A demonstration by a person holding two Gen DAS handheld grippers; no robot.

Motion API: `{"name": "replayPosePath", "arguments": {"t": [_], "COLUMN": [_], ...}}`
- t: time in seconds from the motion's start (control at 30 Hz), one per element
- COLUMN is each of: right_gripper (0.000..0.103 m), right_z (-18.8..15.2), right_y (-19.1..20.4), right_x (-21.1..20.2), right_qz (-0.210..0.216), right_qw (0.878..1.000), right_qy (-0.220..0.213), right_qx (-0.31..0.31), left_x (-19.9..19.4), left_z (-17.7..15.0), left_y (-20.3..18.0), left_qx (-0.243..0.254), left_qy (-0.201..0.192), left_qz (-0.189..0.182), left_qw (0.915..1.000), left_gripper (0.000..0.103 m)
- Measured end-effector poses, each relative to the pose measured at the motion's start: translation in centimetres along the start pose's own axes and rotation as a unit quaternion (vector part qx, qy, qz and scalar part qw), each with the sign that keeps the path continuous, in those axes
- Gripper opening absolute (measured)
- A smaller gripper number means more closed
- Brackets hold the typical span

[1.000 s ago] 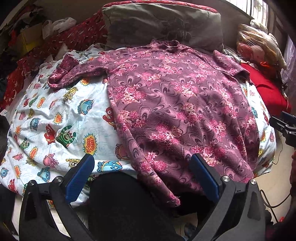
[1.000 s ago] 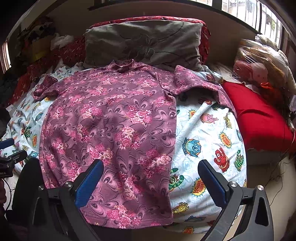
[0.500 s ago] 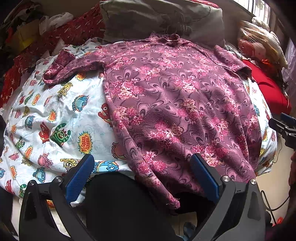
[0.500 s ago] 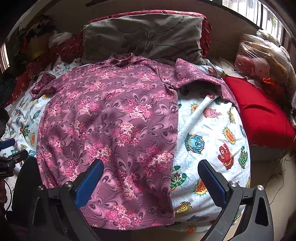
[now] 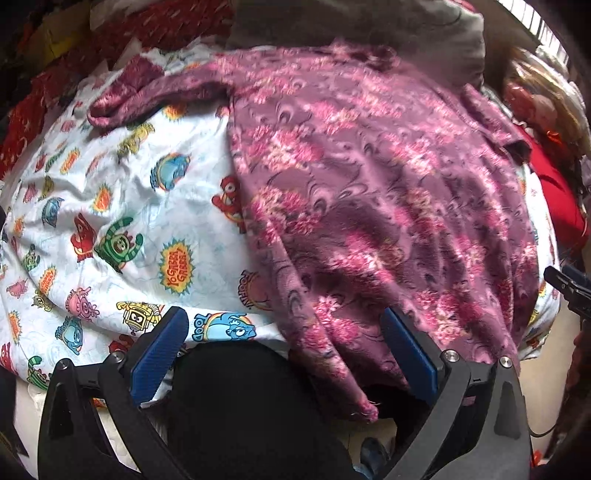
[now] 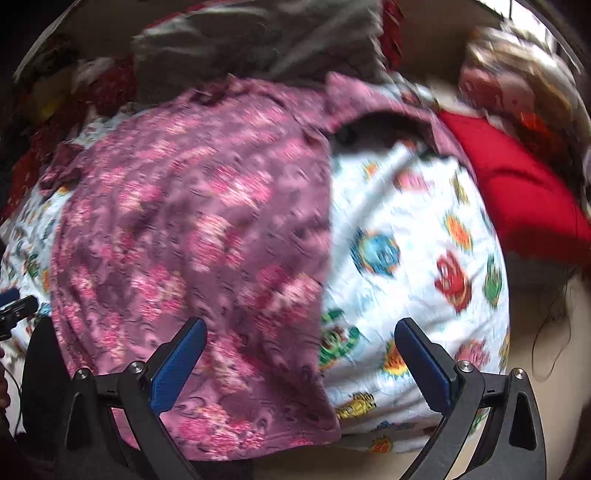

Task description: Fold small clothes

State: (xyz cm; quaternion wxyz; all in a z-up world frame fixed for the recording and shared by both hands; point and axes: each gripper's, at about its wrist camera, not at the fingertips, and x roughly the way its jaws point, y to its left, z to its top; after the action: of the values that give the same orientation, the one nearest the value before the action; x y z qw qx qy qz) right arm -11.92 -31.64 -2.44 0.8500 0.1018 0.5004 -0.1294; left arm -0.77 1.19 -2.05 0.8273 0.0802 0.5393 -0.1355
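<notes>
A purple shirt with pink flowers (image 5: 369, 192) (image 6: 192, 229) lies spread flat on a cartoon-print sheet (image 5: 122, 229) (image 6: 406, 251), its collar toward the pillows and its hem hanging over the near edge. My left gripper (image 5: 282, 343) is open just above the hem's left corner, with nothing between its blue pads. My right gripper (image 6: 301, 354) is open over the hem's right side, also holding nothing. The tip of the right gripper (image 5: 569, 288) shows at the right edge of the left wrist view. The right wrist view is blurred.
A grey pillow (image 5: 369, 22) (image 6: 240, 40) lies at the head of the bed. A red cushion (image 6: 517, 192) and a bagged soft toy (image 6: 517, 85) sit on the right. Red patterned cloth and clutter (image 5: 92, 33) lie at the far left. A dark object (image 5: 240, 398) sits below the bed's near edge.
Both grippers have moved forward and down toward the shirt's hem, so the shirt looms larger. Both stay open. The shirt itself has not moved.
</notes>
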Motion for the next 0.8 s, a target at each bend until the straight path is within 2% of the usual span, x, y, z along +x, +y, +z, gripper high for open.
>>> {"name": "replayPosePath", "arguments": {"t": [0.1, 0.17, 0.2, 0.23, 0.27, 0.3, 0.33, 0.37, 0.4, 0.43, 0.5, 0.57, 0.63, 0.7, 0.73, 0.77, 0.8], "right_gripper": [0.101, 0.097, 0.092, 0.084, 0.079, 0.068, 0.047, 0.033, 0.007, 0.003, 0.003, 0.003, 0.003, 0.003, 0.003, 0.003, 0.003], "right_z": [-0.7, -1.5, -1.8, -2.2, -2.6, -2.9, -3.2, -3.4, -3.5, -3.6, -3.4, -2.8, -2.1, -1.5, -1.3, -1.2, -1.1], "right_y": [-1.3, -1.6, -1.6, -1.5, -1.3, -1.1, -1.0, -1.0, -1.0, -1.3, -2.2, -3.1, -4.6, -5.8, -6.2, -6.4, -6.5], "right_x": [2.3, 3.7, 4.3, 4.9, 5.5, 5.9, 6.2, 6.3, 6.3, 6.0, 3.7, 1.0, -2.9, -5.8, -6.5, -7.0, -7.0], "right_qz": [0.008, 0.019, 0.026, 0.033, 0.041, 0.048, 0.048, 0.044, 0.047, 0.063, 0.114, 0.159, 0.22, 0.241, 0.244, 0.238, 0.227], "right_qw": [0.999, 0.997, 0.995, 0.994, 0.992, 0.991, 0.99, 0.99, 0.99, 0.989, 0.989, 0.984, 0.973, 0.966, 0.965, 0.966, 0.968], "right_qy": [0.047, 0.075, 0.089, 0.103, 0.116, 0.127, 0.132, 0.135, 0.135, 0.132, 0.094, 0.062, 0.018, -0.017, -0.025, -0.029, -0.031], "right_qx": [0.026, 0.031, 0.03, 0.027, 0.022, 0.016, 0.011, 0.005, 0.003, 0.008, 0.027, 0.045, 0.073, 0.088, 0.094, 0.099, 0.1], "left_x": [1.1, 1.9, 2.3, 2.6, 3.0, 3.4, 3.8, 4.0, 3.8, 3.1, 0.7, -2.5, -5.8, -7.6, -7.5, -6.9, -6.3], "left_z": [0.1, 0.1, 0.1, 0.1, 0.0, 0.0, 0.0, 0.0, 0.0, 0.2, 0.9, 1.8, 2.5, 2.7, 2.5, 2.1, 1.9], "left_y": [-1.0, -2.0, -2.6, -3.1, -3.8, -4.1, -4.3, -4.2, -3.9, -3.3, -1.4, 1.2, 3.7, 5.4, 5.8, 5.8, 5.6], "left_qx": [0.02, 0.037, 0.048, 0.057, 0.072, 0.08, 0.087, 0.086, 0.082, 0.078, 0.059, 0.022, -0.01, -0.026, -0.031, -0.037, -0.037], "left_qy": [0.016, 0.032, 0.04, 0.045, 0.053, 0.063, 0.076, 0.088, 0.087, 0.08, 0.061, 0.045, 0.023, 0.013, 0.022, 0.037, 0.044], "left_qz": [-0.001, -0.01, -0.012, -0.015, -0.023, -0.027, -0.03, -0.037, -0.04, -0.042, -0.054, -0.086, -0.112, -0.125, -0.138, -0.156, -0.156], "left_qw": [0.9997, 0.9987, 0.998, 0.9972, 0.9957, 0.9944, 0.9929, 0.9917, 0.992, 0.9929, 0.9949, 0.995, 0.9934, 0.9918, 0.9897, 0.9864, 0.9861], "left_gripper": [0.103, 0.102, 0.099, 0.085, 0.056, 0.037, 0.003, 0.0, 0.0, 0.0, 0.0, 0.0, 0.0, 0.0, 0.0, 0.0, 0.0]}}
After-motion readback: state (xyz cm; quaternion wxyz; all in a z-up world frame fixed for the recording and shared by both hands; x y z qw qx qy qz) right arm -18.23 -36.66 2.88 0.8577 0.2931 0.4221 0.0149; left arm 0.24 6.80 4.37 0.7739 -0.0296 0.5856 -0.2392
